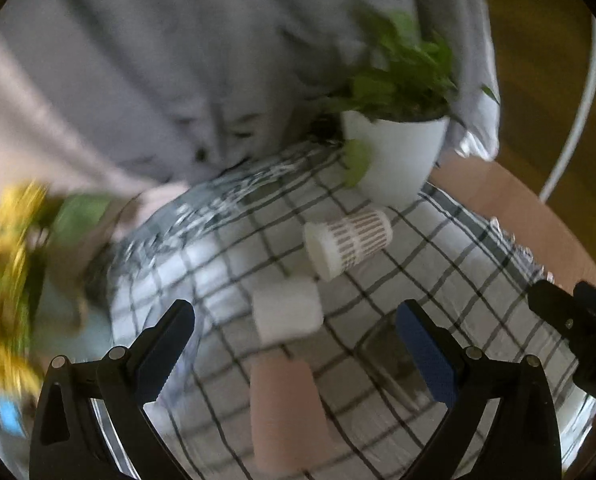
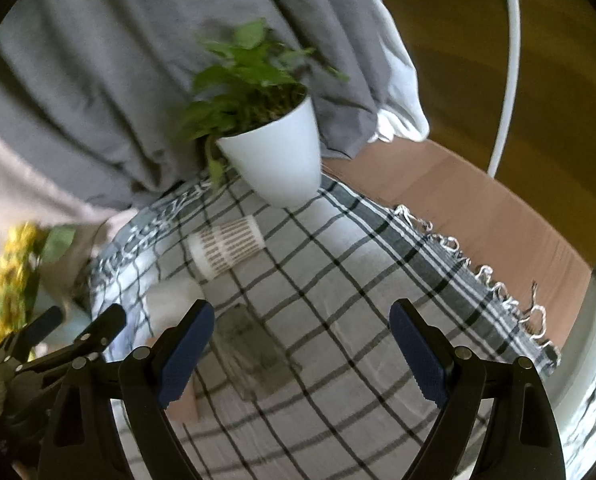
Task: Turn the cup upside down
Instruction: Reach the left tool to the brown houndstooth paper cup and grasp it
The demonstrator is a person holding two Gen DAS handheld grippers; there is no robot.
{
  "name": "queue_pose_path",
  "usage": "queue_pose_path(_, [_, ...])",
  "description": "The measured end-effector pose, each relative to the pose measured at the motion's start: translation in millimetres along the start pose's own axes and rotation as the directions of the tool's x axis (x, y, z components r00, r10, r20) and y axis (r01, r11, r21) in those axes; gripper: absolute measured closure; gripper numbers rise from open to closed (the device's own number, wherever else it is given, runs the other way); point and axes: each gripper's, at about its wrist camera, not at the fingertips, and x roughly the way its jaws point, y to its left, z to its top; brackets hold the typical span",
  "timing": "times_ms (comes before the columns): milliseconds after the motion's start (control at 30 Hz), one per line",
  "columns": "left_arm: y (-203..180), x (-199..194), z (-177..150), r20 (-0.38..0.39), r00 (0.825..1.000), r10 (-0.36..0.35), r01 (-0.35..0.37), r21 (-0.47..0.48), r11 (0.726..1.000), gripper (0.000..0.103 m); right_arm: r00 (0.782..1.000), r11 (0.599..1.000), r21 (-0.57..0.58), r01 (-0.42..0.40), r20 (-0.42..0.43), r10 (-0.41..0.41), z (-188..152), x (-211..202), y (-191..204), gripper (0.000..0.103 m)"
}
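Bare checked cloth (image 2: 338, 288) is seen on the right, between the right gripper (image 2: 302, 344) and the fringe. On the left, four cups are crowded: patterned cup (image 2: 227, 248), white cup (image 1: 287, 312), pink cup (image 1: 285, 408), clear glass (image 2: 249, 352). The far end is blocked by a potted plant (image 2: 273, 156).

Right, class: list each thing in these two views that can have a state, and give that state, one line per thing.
Left gripper: open, holding nothing.
Right gripper: open, holding nothing.
Patterned cup: lying on its side on the checked cloth.
White cup: blurred; seems to be on its side.
Pink cup: on the cloth, orientation unclear.
Clear glass: lying on its side.
Potted plant: upright.
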Motion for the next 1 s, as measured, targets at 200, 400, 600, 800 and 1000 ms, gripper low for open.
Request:
queue_pose_path(200, [-25.2, 49.7, 33.8, -0.085, 0.994, -0.065, 0.085, 0.262, 0.961, 0.0, 1.0, 0.992, 0.128, 0.005, -0.005, -0.004, 13.3, 26.8, -0.9, 0.014])
queue_pose_path(400, [-45.2, 95.3, 54.6, -0.151, 0.986, -0.067, 0.129, 0.453, 0.882, 0.001, 0.998, 0.967, 0.247, 0.06, -0.043, -0.051, 23.3, 57.7, -9.0, 0.014])
queue_pose_path(600, [-60.6, 136.7, 63.4, -0.213, 0.974, -0.077, 0.188, 0.571, 0.799, 0.004, 0.991, 0.93, 0.354, 0.103, -0.116, -0.066, 31.1, 92.2, -15.0, 0.014])
queue_pose_path(800, [-68.3, 172.2, 67.1, -0.291, 0.952, -0.091, 0.251, 0.577, 0.777, 0.013, 0.985, 0.913, 0.384, 0.14, -0.15, -0.088, 35.9, 109.7, -18.2, 0.014])
queue_pose_path(1000, [-76.3, 196.8, 58.5, -0.356, 0.93, -0.088, 0.294, 0.58, 0.76, 0.023, 0.98, 0.908, 0.384, 0.168, -0.168, -0.111, 39.0, 118.1, -21.0, 0.014])
